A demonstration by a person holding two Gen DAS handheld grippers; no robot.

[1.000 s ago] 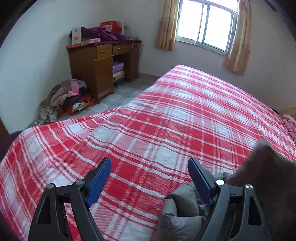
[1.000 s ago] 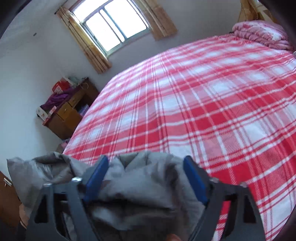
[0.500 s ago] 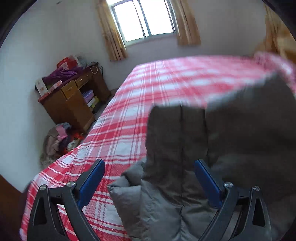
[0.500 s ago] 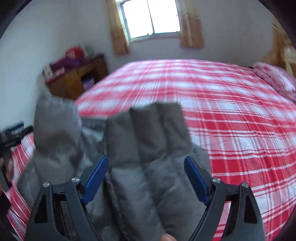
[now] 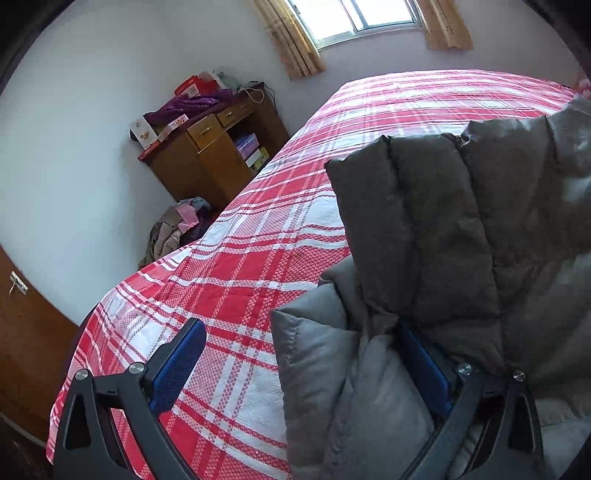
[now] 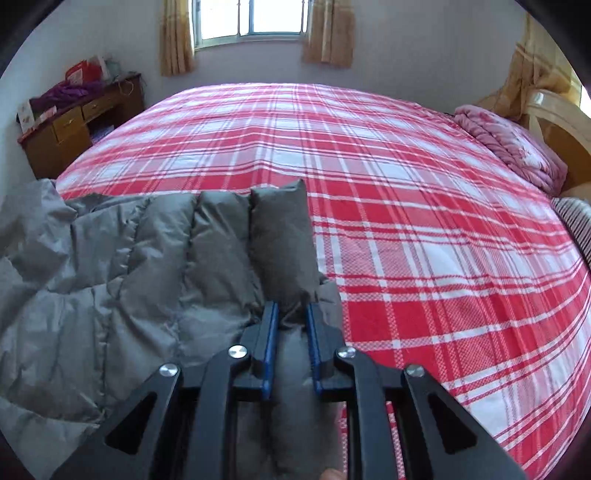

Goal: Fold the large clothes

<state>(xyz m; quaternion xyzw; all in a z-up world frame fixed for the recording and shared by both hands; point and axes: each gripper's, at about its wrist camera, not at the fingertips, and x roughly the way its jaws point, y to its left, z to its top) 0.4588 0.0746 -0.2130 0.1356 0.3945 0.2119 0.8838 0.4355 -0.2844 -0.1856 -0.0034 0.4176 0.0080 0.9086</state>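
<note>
Currently: grey puffer jacket (image 6: 155, 266) lies at the near edge of the red plaid bed (image 6: 406, 206), right gripper (image 6: 291, 314) pinching it.

Right jaws are closing, nearly together, with a quilted panel edge of the jacket squeezed between the blue pads. Left gripper (image 5: 295, 354) is opening, at its widest; jacket fabric drapes over its right finger and sits between the jaws, but the left pad is clear of it, nothing clamped. Beyond the jacket, the bedspread is unobstructed toward the window (image 6: 251, 18); a pink quilt (image 6: 513, 147) occupies the far right edge.
</note>
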